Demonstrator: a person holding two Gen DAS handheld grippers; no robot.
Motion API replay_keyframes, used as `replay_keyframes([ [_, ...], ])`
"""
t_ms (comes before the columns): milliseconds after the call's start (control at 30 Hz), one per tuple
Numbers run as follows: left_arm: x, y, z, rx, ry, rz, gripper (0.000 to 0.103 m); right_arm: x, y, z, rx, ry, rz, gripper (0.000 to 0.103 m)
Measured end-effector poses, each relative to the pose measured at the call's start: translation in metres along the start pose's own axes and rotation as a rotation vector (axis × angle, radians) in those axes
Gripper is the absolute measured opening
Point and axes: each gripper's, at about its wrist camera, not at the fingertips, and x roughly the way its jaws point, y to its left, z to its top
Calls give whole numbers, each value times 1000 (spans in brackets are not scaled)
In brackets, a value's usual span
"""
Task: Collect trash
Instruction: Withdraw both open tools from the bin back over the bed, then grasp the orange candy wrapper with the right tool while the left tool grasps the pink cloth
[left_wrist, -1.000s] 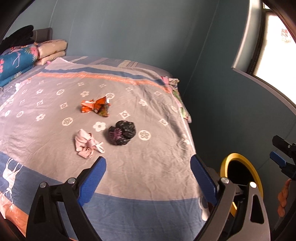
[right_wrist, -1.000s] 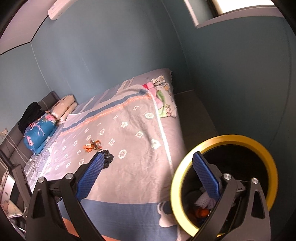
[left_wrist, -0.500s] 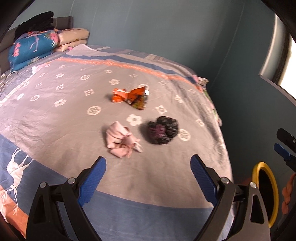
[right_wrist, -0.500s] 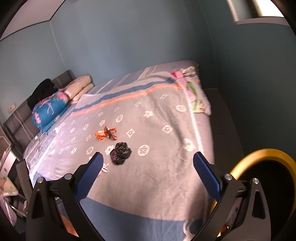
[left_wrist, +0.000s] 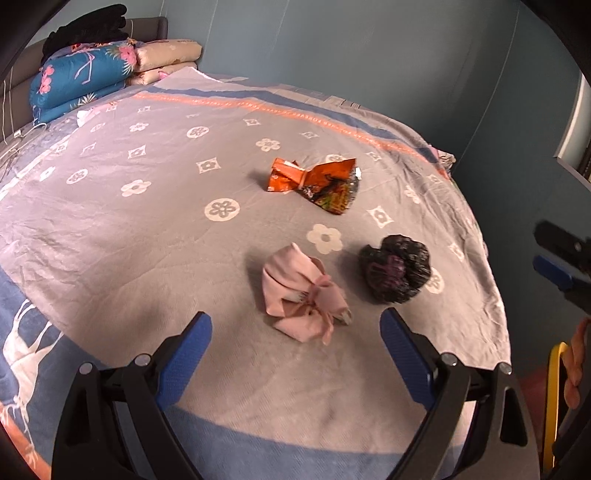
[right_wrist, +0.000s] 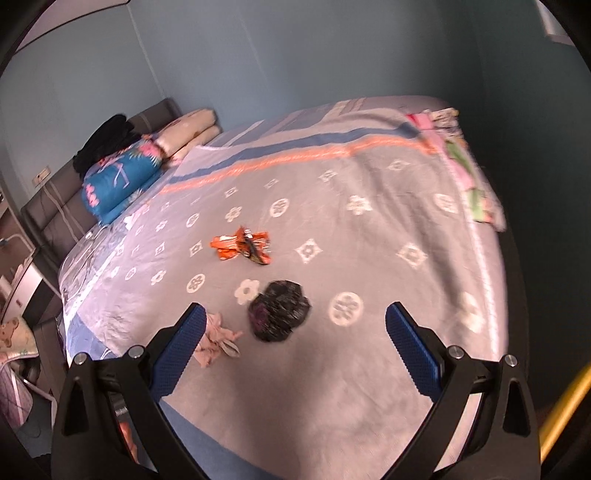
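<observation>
Three pieces of trash lie on the bed. A crumpled pink wad (left_wrist: 303, 299) lies nearest my left gripper (left_wrist: 295, 332), which is open and empty just in front of it. A black crumpled bag (left_wrist: 395, 271) lies to its right. An orange snack wrapper (left_wrist: 314, 181) lies farther back. My right gripper (right_wrist: 293, 325) is open and empty, with the black bag (right_wrist: 279, 314) between its fingers' line of sight, the pink wad (right_wrist: 216, 341) by its left finger and the orange wrapper (right_wrist: 243, 247) beyond.
The grey patterned bedspread (left_wrist: 147, 221) covers the bed. Folded blue and beige bedding (left_wrist: 85, 81) is stacked at the headboard. A yellow-rimmed bin (left_wrist: 552, 402) stands on the floor at the bed's right; its rim also shows in the right wrist view (right_wrist: 565, 410). Blue walls surround.
Both grippers have moved from over the yellow bin toward the bed and closer to the trash. Both stay open and empty.
</observation>
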Motion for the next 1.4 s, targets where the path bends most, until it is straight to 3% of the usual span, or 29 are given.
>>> replay_keyframes([
  [600,71,24,21,-90,130,-80,89,194,50,67,-90,167,21,94],
  [767,78,19,26,-59,134,-90,89,222,60,72,-119,187,28,93],
  [833,80,17,27,-50,134,-90,84,231,63,72,-126,199,30,93],
  [933,81,13,26,-35,140,-105,70,241,71,68,-161,216,7,79],
  [1000,80,8,24,-8,142,-119,53,248,74,63,-172,220,-12,69],
  [1033,79,6,24,1,140,-117,51,249,74,61,-171,219,-17,66],
  [1200,72,3,25,16,112,-120,23,253,73,54,-173,216,-44,18],
  [1267,70,6,26,11,106,-118,18,252,70,53,-161,206,-60,14],
  [1300,68,8,28,4,103,-115,9,251,69,52,-158,203,-62,12],
  [1400,65,14,31,-14,110,-142,8,245,63,50,-147,193,-66,7],
])
